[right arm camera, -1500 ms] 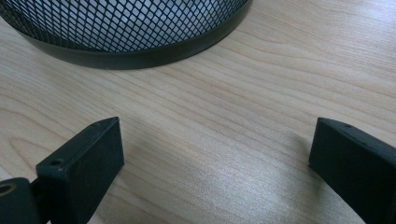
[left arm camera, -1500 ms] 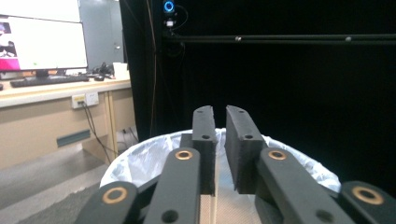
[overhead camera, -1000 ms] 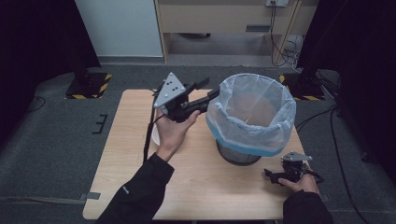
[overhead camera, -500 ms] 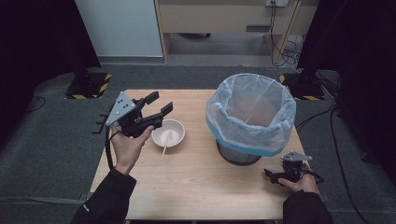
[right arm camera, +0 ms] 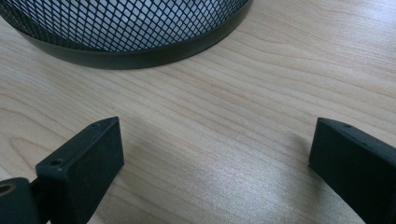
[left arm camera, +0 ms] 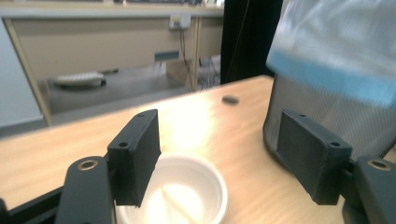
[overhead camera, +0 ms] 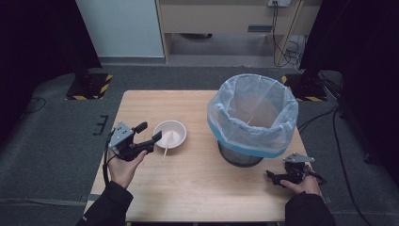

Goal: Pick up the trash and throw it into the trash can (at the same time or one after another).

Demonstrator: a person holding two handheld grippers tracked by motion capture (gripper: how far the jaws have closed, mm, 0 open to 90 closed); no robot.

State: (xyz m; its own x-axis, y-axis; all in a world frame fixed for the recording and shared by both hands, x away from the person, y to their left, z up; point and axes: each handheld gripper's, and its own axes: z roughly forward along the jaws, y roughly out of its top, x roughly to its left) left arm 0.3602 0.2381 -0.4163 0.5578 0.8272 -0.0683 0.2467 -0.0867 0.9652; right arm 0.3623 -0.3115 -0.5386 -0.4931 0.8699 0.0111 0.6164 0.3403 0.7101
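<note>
1. 2 grippers were in play. Left gripper (overhead camera: pixel 149 133) sat low at the table's left side, just beside the bowl (overhead camera: pixel 170 133), and its jaws had just been opening, with nothing clamped between them.
2. From the left gripper view, the bowl (left arm camera: pixel 180 196) lay just ahead of and below the parted jaws, no pad touching it. Judged: jaws spread wide so they could straddle the rim.
3. Bowl stood upright on the table (overhead camera: pixel 197 188), left of the bin (overhead camera: pixel 252 120) and apart from it. A pale stick (overhead camera: pixel 167 144) leaned out over its near rim onto the wood.
4. Bin carried a blue-edged liner folded over its rim, mouth open upward; likely the drop point, hence its central spot within reach of both hands.
5. Right gripper (overhead camera: pixel 275 177) rested on the table by the bin's base, jaws apart and empty (right arm camera: pixel 210 158). Judged: parked clear of the left hand's work.
</note>
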